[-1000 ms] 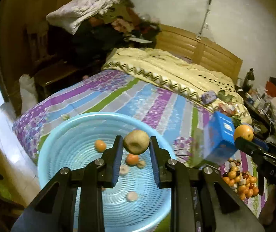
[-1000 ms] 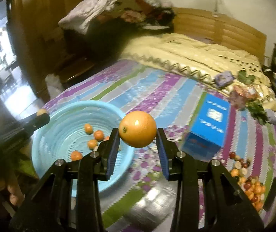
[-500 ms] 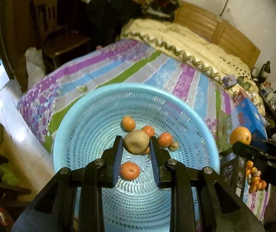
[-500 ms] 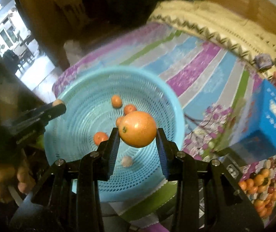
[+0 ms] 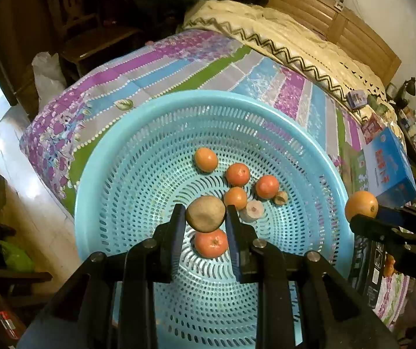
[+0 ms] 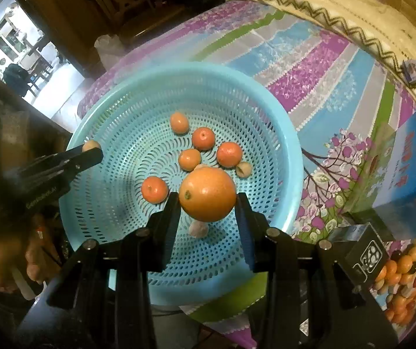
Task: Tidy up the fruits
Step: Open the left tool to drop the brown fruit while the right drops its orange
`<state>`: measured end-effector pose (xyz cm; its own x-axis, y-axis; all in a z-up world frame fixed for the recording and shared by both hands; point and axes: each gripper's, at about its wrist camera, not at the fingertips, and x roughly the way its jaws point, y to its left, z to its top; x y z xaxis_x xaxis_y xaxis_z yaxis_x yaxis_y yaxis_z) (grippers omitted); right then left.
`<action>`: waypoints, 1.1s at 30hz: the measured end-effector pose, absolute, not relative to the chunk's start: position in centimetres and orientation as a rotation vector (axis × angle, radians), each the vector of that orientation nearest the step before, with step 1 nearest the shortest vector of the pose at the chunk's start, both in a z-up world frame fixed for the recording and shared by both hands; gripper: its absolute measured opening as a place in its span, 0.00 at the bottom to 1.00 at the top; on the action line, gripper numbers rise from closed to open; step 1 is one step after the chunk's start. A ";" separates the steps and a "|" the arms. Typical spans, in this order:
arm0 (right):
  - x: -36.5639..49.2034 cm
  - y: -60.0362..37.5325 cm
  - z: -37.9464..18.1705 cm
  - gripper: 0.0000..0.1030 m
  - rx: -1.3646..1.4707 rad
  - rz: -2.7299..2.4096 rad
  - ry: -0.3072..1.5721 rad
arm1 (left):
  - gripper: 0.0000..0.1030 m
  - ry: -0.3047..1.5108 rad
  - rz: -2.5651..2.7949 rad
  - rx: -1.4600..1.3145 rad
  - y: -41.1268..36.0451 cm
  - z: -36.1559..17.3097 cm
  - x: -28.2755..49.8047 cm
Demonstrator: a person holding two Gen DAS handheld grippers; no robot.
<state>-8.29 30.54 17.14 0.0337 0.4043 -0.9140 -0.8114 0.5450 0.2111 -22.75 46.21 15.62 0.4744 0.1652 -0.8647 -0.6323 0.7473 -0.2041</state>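
A light blue perforated basket sits on the striped bedspread and holds several small orange tangerines and pale small fruits. My left gripper is shut on a brownish-green round fruit above the basket's middle. My right gripper is shut on a large orange above the basket. The orange also shows at the right of the left wrist view, and the left gripper at the left of the right wrist view.
A blue box stands on the bed right of the basket. A pile of small mixed fruits lies at the lower right. A cream blanket and wooden headboard are at the back. The floor lies left of the bed.
Both grippers have moved closer over the basket and lower, each still holding its fruit. The basket now fills more of both views.
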 end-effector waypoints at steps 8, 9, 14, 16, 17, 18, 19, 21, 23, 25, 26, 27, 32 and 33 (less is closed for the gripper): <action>-8.0 30.8 16.8 0.38 -0.427 0.966 1.212 | 0.27 0.989 0.502 -0.561 46.5 14.9 -22.7; -8.0 30.8 16.8 0.38 -0.427 0.967 1.212 | 0.27 0.991 0.500 -0.562 46.5 14.8 -22.7; -7.9 31.1 16.5 0.38 -0.433 0.975 1.216 | 0.27 0.999 0.487 -0.566 46.5 14.5 -22.5; -7.8 31.2 16.3 0.38 -0.435 0.976 1.219 | 0.27 1.003 0.485 -0.568 46.6 14.3 -22.4; -7.8 31.2 16.2 0.38 -0.436 0.976 1.220 | 0.27 1.004 0.486 -0.567 46.6 14.2 -22.4; -7.8 31.2 16.2 0.38 -0.437 0.975 1.222 | 0.27 1.006 0.487 -0.568 46.6 14.2 -22.4; -7.8 31.2 16.1 0.38 -0.438 0.974 1.223 | 0.27 1.008 0.487 -0.568 46.6 14.1 -22.4; -7.8 31.2 15.9 0.38 -0.438 0.973 1.226 | 0.27 1.012 0.488 -0.568 46.6 14.0 -22.3; -7.8 31.2 15.8 0.38 -0.439 0.977 1.230 | 0.27 1.018 0.486 -0.567 46.6 13.9 -22.3; -7.9 31.2 15.7 0.39 -0.441 0.982 1.232 | 0.27 1.029 0.486 -0.566 46.5 13.7 -22.2; -7.9 31.3 15.6 0.39 -0.440 0.985 1.234 | 0.27 1.034 0.489 -0.567 46.5 13.6 -22.1; -7.9 31.2 15.6 0.39 -0.438 0.988 1.235 | 0.27 1.038 0.490 -0.566 46.5 13.5 -22.0; -7.8 31.2 15.5 0.45 -0.432 0.991 1.234 | 0.44 1.039 0.494 -0.569 46.6 13.2 -21.9; -7.8 31.2 15.5 0.53 -0.428 0.993 1.236 | 0.46 1.042 0.493 -0.570 46.6 13.1 -21.9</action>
<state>-7.80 31.17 15.53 0.0017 0.3933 -0.9194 -0.8132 0.5357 0.2276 -21.88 46.61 13.12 0.4225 0.1096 -0.8997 -0.6260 0.7531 -0.2022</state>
